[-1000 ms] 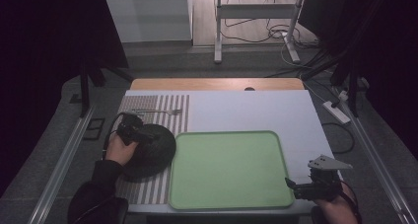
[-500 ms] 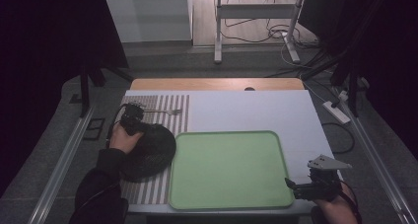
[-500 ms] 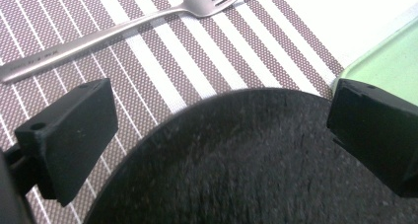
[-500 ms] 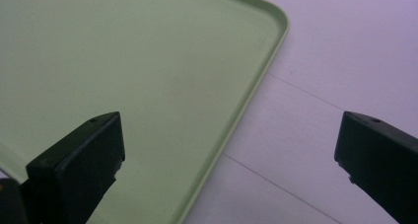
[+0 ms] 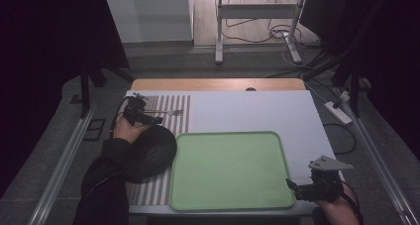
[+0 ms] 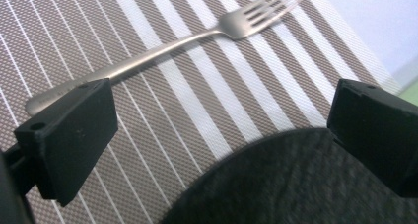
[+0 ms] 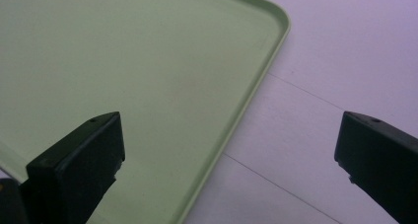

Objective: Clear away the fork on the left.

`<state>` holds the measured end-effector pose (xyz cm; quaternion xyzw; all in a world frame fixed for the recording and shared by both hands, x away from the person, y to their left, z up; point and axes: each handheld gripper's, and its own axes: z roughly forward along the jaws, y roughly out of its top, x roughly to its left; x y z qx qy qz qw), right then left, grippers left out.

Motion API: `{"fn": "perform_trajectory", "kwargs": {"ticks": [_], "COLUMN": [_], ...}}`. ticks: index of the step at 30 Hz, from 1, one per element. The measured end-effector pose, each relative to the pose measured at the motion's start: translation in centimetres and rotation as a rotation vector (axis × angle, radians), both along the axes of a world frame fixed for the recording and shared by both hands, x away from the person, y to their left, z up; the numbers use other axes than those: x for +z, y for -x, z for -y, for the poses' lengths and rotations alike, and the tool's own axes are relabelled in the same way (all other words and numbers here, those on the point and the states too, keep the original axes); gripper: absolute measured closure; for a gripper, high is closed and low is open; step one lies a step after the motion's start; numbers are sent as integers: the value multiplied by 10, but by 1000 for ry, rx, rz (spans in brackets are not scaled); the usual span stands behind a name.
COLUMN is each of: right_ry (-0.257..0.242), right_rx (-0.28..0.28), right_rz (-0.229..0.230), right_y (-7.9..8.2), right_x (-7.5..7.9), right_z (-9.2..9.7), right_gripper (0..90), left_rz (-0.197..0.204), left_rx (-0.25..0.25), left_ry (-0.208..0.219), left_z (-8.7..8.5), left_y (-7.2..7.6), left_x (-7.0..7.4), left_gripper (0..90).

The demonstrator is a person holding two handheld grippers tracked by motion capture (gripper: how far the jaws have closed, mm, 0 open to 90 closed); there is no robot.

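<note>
Steel fork lies just ahead of the wide-open left gripper, dark plate under it; right gripper gapes open over the tray edge

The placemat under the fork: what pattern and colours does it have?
The placemat has brown woven bands split by thin white stripes, clearest in the left gripper view, under the fork.

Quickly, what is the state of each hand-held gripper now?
Left hand-held gripper: open, holding nothing, near the fork.
Right hand-held gripper: open, holding nothing, over the green tray edge.
</note>
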<state>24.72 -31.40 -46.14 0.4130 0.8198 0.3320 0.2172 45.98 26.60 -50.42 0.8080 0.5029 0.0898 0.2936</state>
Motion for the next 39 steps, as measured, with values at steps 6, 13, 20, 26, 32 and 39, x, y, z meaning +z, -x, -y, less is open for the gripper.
{"fn": "perform_trajectory", "kwargs": {"ticks": [6, 13, 20, 26, 32, 39], "right_ry": [-1, 3, 3, 6, 8, 7], "right_rx": [0, 2, 5, 9, 12, 11], "right_rz": [-2, -2, -2, -2, -3, -2], "right_y": [0, 0, 0, 0, 0, 1], "right_x": [0, 0, 0, 0, 0, 0], "right_z": [0, 0, 0, -1, -1, 0], "right_gripper": [0, 0, 0, 0, 0, 0], "left_rz": [-16, -23, -49, -47, -72, -119], "left_rx": [-3, -3, 4, 31, 63, 118], "left_ry": [-27, -42, -90, -104, -122, -102], "left_z": [2, 4, 11, 13, 7, -19], "left_y": [-12, -27, -44, -56, -66, -60], "left_x": [-3, -2, -3, -6, -16, -19], "left_gripper": [31, 452, 888, 888, 888, 888]}}
